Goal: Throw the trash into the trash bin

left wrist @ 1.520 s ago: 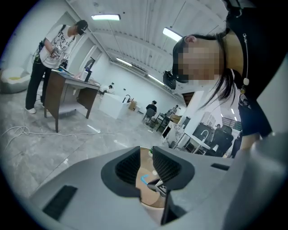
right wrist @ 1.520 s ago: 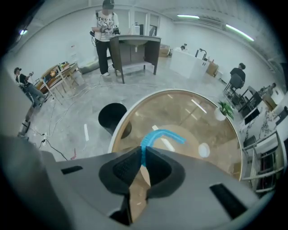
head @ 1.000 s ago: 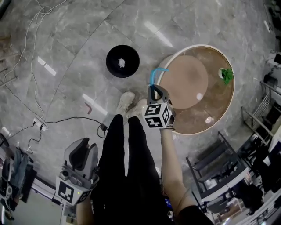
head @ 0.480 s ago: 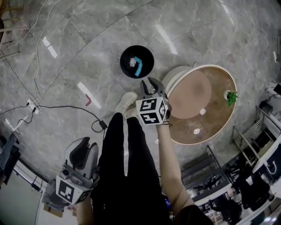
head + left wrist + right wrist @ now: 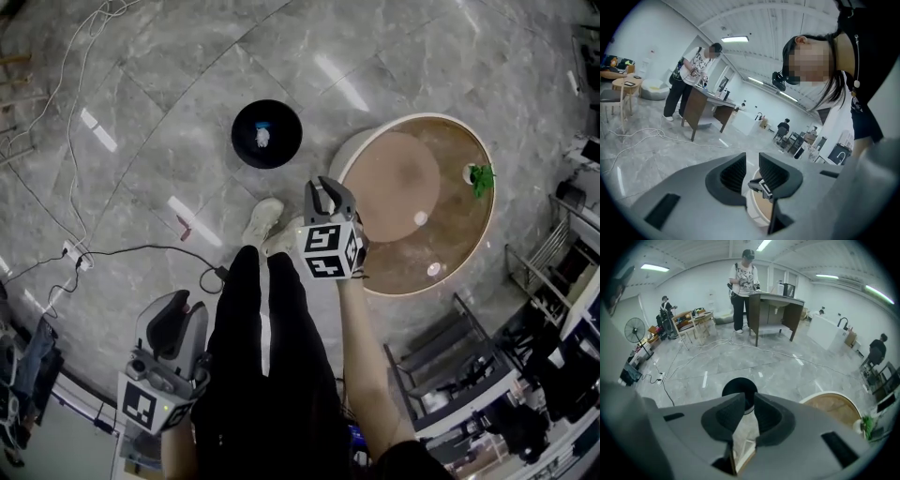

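A black round trash bin (image 5: 266, 134) stands on the grey marble floor, with a white crumpled scrap (image 5: 262, 140) and a bit of blue trash (image 5: 263, 124) inside it. My right gripper (image 5: 327, 190) hangs between the bin and the round table (image 5: 469, 239). Its jaws are closing with a narrow gap and nothing between them. In the right gripper view the bin (image 5: 739, 386) shows just beyond the right gripper (image 5: 749, 401). My left gripper (image 5: 175, 325) stays low at the person's left side. Seen in its own view, the left gripper (image 5: 752, 164) has slightly parted jaws holding nothing.
A small green plant (image 5: 482, 176) sits at the table's far rim. The person's white shoes (image 5: 265, 220) stand between bin and table. Cables (image 5: 141, 251) and a power strip (image 5: 70, 251) lie on the floor at left. Metal racks (image 5: 450, 375) crowd the right. A person (image 5: 743, 291) stands at a desk beyond.
A second ago my right gripper held a blue strip. It opened, the strip dropped into the bin, and the gripper drew back toward the table.
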The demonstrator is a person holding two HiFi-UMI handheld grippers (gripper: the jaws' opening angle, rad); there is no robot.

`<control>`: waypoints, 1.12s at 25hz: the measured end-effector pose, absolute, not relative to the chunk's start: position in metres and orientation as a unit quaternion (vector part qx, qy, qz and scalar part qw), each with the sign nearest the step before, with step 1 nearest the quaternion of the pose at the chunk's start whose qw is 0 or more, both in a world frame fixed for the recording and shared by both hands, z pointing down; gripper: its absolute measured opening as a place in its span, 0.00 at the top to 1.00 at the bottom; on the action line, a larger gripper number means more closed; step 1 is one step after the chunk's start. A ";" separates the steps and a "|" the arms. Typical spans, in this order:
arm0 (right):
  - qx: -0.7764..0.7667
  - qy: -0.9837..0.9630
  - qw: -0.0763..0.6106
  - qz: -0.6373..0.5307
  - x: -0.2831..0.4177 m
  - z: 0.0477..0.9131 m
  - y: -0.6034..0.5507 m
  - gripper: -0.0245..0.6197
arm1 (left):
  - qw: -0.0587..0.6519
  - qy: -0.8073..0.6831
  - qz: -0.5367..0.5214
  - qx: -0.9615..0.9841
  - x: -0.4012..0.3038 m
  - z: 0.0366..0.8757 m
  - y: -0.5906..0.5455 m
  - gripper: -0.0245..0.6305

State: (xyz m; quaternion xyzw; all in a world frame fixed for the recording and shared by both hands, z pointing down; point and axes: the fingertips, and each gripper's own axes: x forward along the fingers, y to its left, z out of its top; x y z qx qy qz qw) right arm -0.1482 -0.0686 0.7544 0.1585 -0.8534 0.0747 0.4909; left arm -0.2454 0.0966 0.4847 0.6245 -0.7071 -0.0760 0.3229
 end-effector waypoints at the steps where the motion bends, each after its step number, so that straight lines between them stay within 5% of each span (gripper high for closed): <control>1: 0.173 -0.852 0.488 0.080 -0.139 0.749 -0.072 0.86 | 0.322 -0.698 -0.078 0.635 -0.241 0.482 0.089 0.83; 12: 0.349 -0.829 0.415 0.140 0.001 0.646 -0.097 0.86 | 0.273 -0.588 -0.076 0.757 -0.156 0.428 0.008 0.83; 21: 0.486 -0.807 0.292 0.166 0.091 0.526 -0.092 0.86 | 0.243 -0.514 -0.023 0.822 -0.083 0.387 -0.027 0.83; 28: 0.581 -0.786 0.162 0.140 0.137 0.398 -0.072 0.96 | 0.199 -0.465 -0.014 0.863 -0.047 0.332 -0.047 0.83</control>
